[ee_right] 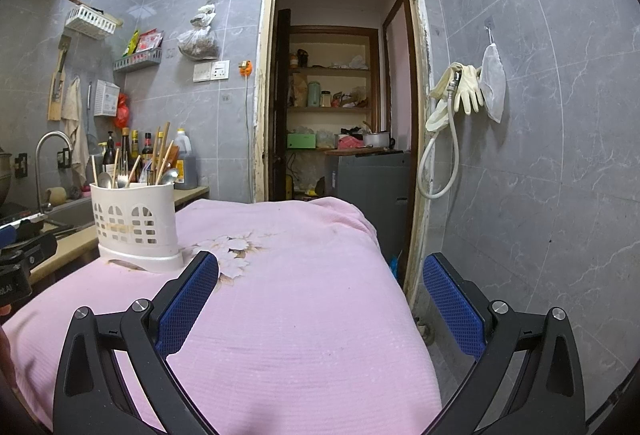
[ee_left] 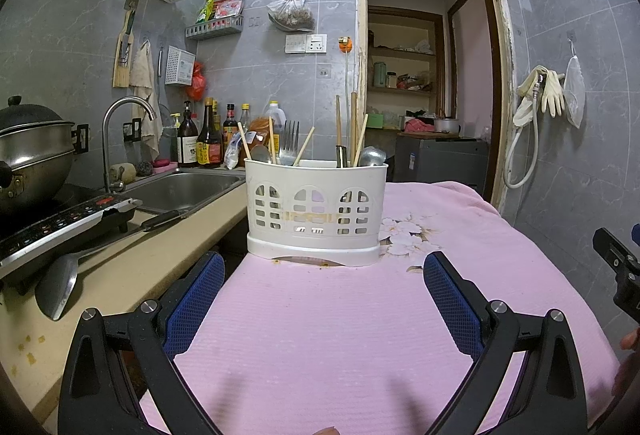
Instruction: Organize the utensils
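Note:
A white slotted utensil holder (ee_left: 316, 211) stands on a pink cloth (ee_left: 328, 335), filled with chopsticks (ee_left: 306, 146), a fork (ee_left: 289, 143), spoons (ee_left: 371, 156) and a knife. It also shows in the right wrist view (ee_right: 136, 225), at the left. My left gripper (ee_left: 324, 275) is open and empty, just in front of the holder. My right gripper (ee_right: 320, 275) is open and empty, over the cloth (ee_right: 288, 315), to the right of the holder. Part of the right gripper shows at the left wrist view's right edge (ee_left: 618, 267).
A counter (ee_left: 120, 275) on the left holds a spatula (ee_left: 56, 291), an induction cooker (ee_left: 60, 223) with a pot (ee_left: 32, 151), a sink (ee_left: 180, 191), a tap and sauce bottles (ee_left: 208, 139). A doorway (ee_right: 340, 95) opens behind; gloves and a hose (ee_right: 452, 103) hang on the right wall.

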Motion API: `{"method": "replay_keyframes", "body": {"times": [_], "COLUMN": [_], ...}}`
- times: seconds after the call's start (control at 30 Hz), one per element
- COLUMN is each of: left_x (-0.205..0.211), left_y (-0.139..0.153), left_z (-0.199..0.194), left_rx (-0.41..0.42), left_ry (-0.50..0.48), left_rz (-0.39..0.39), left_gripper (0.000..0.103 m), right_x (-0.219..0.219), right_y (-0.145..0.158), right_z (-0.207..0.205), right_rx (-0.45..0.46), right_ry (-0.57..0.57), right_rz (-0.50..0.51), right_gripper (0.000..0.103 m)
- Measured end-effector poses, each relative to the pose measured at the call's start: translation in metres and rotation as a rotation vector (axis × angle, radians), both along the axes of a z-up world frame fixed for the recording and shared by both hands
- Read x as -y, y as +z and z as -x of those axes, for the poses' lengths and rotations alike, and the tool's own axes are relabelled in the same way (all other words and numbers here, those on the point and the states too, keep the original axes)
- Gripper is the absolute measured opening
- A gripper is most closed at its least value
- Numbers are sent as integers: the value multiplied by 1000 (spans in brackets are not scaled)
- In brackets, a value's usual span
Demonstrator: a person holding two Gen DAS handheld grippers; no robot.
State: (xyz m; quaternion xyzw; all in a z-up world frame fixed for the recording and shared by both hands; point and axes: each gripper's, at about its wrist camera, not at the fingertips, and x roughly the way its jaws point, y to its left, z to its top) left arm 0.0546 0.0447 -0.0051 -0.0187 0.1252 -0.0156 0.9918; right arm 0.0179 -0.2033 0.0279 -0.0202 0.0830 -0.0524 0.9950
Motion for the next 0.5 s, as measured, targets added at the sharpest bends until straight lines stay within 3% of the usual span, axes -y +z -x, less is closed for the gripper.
{"method": "replay_keyframes", "body": {"times": [0.5], "left_x": [1], "left_y": [-1], "left_z": [0], "left_rx": [-2], "left_ry": [0], "left_rz": [-2], "left_gripper": [98], "right_x": [-1], "right_y": [-2], "right_z": [0], "right_rx": [-2], "right_ry": [0], "right_rz": [0], "right_gripper": [103]}}
